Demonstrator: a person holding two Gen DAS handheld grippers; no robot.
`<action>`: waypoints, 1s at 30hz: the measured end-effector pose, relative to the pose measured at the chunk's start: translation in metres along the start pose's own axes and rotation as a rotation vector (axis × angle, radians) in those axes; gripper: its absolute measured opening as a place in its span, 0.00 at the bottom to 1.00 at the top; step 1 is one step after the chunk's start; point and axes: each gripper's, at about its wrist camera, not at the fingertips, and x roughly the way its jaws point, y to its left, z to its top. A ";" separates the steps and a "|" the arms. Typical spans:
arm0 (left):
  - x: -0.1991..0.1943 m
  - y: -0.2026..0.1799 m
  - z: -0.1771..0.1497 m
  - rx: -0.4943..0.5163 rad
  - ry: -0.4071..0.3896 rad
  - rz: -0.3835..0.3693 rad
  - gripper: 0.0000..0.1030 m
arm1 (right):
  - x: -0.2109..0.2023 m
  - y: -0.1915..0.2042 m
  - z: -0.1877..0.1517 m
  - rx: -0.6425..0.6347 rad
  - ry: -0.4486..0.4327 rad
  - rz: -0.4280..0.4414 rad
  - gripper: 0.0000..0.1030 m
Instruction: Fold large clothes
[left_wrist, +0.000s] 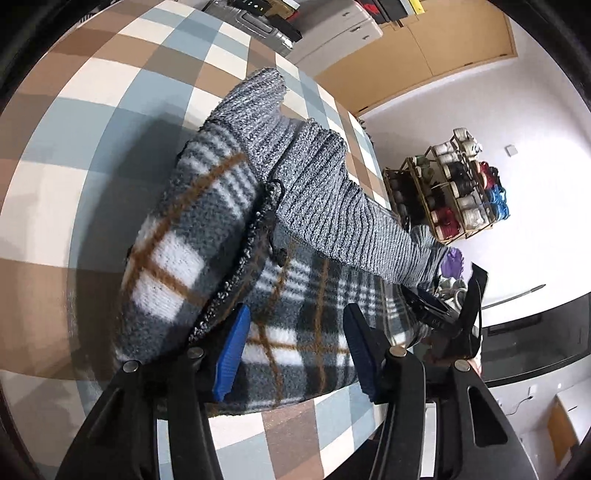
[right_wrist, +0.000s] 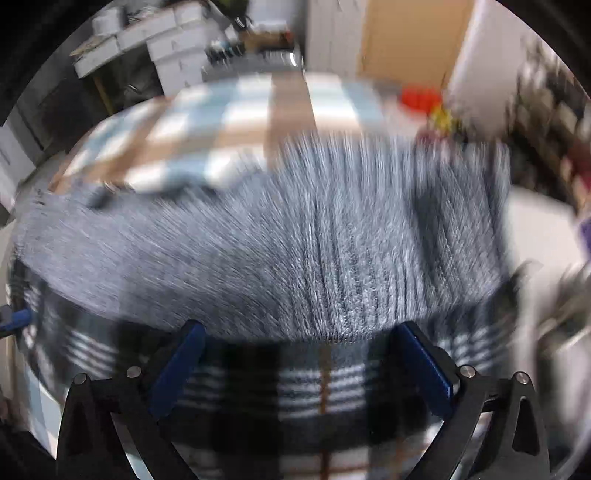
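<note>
Left tongs (left_wrist: 295, 350): black arms, blue ribbed pads, silver rivets.

White wall (left_wrist: 461, 88), checked tablecloth (left_wrist: 92, 122), thread rack (left_wrist: 448, 184).

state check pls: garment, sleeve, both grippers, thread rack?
plaid garment: partly folded, bunched on the checked tablecloth
grey ribbed sleeve: laid across the plaid body
left hand-held gripper: jaws apart over the plaid fabric, not pinching
right hand-held gripper: jaws apart over the fabric; view blurred
thread rack: upright, full of spools
</note>
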 end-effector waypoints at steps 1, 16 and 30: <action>0.000 -0.001 0.000 0.004 0.001 0.005 0.46 | -0.002 0.003 -0.005 -0.022 -0.028 -0.012 1.00; -0.025 -0.058 -0.029 0.240 -0.048 0.009 0.46 | -0.099 -0.026 -0.088 0.390 -0.261 0.459 1.00; 0.015 -0.027 -0.020 0.071 0.060 0.008 0.54 | -0.068 -0.052 -0.114 0.608 -0.275 0.546 1.00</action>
